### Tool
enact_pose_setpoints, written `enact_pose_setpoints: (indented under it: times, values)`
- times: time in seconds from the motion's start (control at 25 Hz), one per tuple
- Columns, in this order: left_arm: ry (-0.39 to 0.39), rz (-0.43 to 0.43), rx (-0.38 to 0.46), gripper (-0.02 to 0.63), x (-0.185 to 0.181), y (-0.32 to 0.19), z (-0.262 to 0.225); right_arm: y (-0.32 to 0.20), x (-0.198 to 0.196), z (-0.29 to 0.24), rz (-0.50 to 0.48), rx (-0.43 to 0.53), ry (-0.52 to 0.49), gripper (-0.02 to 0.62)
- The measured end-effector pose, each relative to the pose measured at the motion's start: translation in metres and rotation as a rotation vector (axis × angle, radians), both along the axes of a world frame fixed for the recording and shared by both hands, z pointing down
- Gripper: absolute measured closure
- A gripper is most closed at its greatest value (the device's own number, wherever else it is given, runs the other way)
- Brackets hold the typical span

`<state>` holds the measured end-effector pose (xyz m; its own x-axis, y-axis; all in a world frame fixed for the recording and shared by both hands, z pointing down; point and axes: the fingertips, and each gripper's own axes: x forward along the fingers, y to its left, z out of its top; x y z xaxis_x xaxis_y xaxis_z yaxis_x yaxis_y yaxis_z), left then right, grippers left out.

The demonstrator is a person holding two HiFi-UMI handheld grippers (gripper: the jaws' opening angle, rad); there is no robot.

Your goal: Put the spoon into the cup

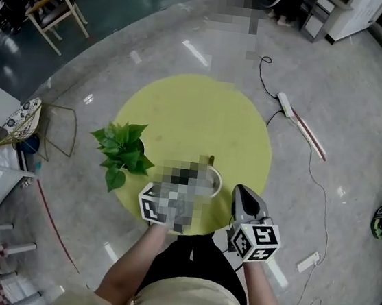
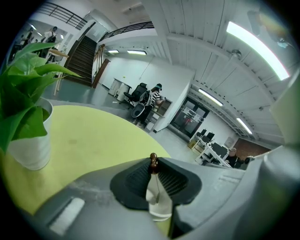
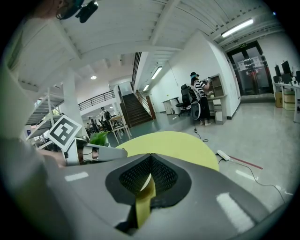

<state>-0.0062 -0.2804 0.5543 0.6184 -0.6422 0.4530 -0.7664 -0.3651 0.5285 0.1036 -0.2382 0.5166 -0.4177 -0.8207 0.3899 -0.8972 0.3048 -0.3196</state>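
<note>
One risk: released askew, the thin metal spoon with a brown bead tip (image 2: 153, 160) could miss or tip the white cup (image 1: 214, 181) near 6 o'clock on the round yellow-green desk (image 1: 202, 115). The left hand-held gripper (image 2: 154, 174) pinches the spoon's handle, jaws nearly together. The right hand-held gripper (image 3: 149, 174), nearly closed, holds nothing.

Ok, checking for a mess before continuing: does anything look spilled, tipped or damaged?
Nothing stands out: the white round cup and potted green plant stand upright on the round yellow-green table, no spills.
</note>
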Motion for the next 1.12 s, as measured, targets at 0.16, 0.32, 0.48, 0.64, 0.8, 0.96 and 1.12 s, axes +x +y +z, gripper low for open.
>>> enact_pose_setpoints:
  times: [0.16,0.32,0.48,0.64,0.8,0.96,1.12]
  values:
    - [-0.024,-0.002,0.004,0.557,-0.004,-0.004,0.003,0.0,-0.001,0.002,-0.004,-0.004,-0.004,0.595]
    - [-0.047,-0.006,0.006,0.557,-0.007,-0.007,0.007,0.001,-0.001,0.005,-0.005,-0.012,-0.008,0.595]
    - [-0.081,-0.003,0.008,0.552,-0.009,-0.011,0.011,0.003,0.0,0.007,-0.007,-0.018,-0.013,0.595]
    - [-0.121,-0.005,0.014,0.54,-0.011,-0.016,0.015,0.003,0.003,0.009,-0.003,-0.021,-0.017,0.595]
    - [-0.146,-0.011,0.012,0.526,-0.012,-0.018,0.018,0.004,0.007,0.009,0.002,-0.024,-0.016,0.595]
    - [-0.163,-0.019,-0.004,0.515,-0.016,-0.018,0.023,0.005,0.007,0.009,0.002,-0.028,-0.018,0.595]
    - [-0.165,-0.022,-0.014,0.503,-0.019,-0.018,0.026,0.006,0.008,0.009,0.004,-0.027,-0.019,0.595]
